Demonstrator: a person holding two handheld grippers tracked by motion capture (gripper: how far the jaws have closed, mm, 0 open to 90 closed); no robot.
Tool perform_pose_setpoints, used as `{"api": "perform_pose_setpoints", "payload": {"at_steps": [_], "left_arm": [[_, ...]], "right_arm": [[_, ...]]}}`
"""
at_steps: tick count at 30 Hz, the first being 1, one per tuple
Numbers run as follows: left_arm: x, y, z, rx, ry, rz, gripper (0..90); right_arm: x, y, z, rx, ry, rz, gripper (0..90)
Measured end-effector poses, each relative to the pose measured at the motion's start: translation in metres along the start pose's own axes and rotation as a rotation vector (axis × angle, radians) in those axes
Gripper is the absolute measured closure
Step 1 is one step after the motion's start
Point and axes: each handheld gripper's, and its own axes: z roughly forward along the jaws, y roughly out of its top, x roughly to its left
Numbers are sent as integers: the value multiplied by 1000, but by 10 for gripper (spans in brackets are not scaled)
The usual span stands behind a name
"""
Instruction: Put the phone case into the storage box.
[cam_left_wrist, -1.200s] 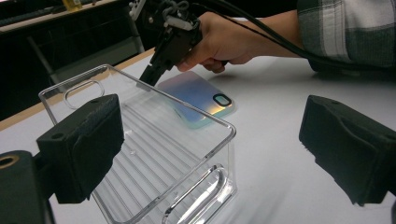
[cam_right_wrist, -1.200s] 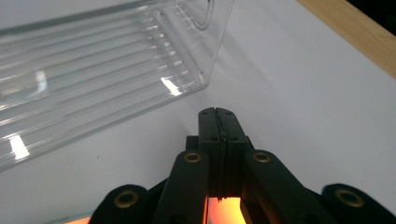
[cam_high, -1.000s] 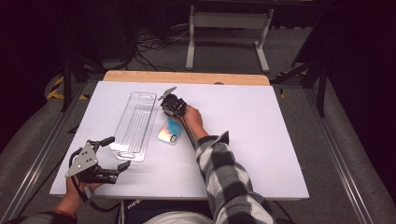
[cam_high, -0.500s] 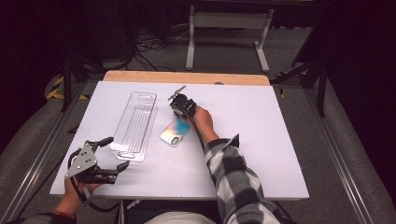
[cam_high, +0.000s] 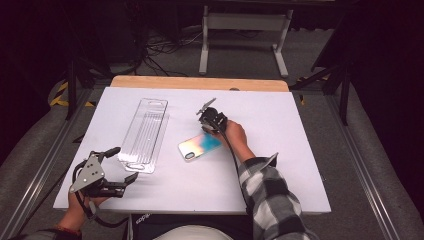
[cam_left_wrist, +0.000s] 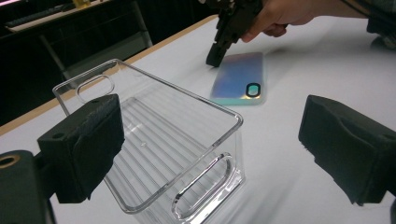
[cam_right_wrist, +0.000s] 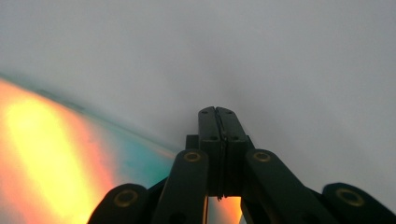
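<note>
A person at a white bench (cam_high: 300, 165) works a claw in each hand. The right claw (cam_high: 206, 111), its jaws pressed together with nothing between them, points down at the far end of a phone case (cam_high: 200, 146) that lies flat near the middle of the bench; in the left gripper view the tip of the right claw (cam_left_wrist: 214, 58) stands at the case's far edge, though whether it touches cannot be told. The case (cam_left_wrist: 240, 78) shines in bands of blue, green and orange, its camera cutout toward the person's side. In the right gripper view the shut jaws hang over the bench with the case's (cam_right_wrist: 56, 154) bright orange glow blurred at the left. The left claw (cam_high: 123, 164) rests near the bench's front left corner, jaws spread wide and holding nothing, just short of the near end of a clear plastic tray (cam_high: 145, 132) that lies lengthwise to the left of the case, well apart from it
</note>
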Motion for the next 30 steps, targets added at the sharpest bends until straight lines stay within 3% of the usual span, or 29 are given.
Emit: {"api": "perform_pose_setpoints", "payload": {"at_steps": [7,13,21,24,27,30], "left_arm": [[1,0,0,5,7,-4,75],[0,0,1,9,11,-6,75],[2,-1,0,6,19,-23,75],[2,-1,0,9,18,-24,75],[2,-2,0,10,20,-28,75],[2,-1,0,8,22,-17,74]], "right_arm": [[-11,-30,-18,-3,40,18,894],[-8,-55,-32,-28,85,49,893],[9,-70,-47,-5,111,-10,875],[10,-74,-51,4,105,-32,800],[10,-75,-53,-2,119,-34,795],[8,-76,-60,-47,113,-41,661]]}}
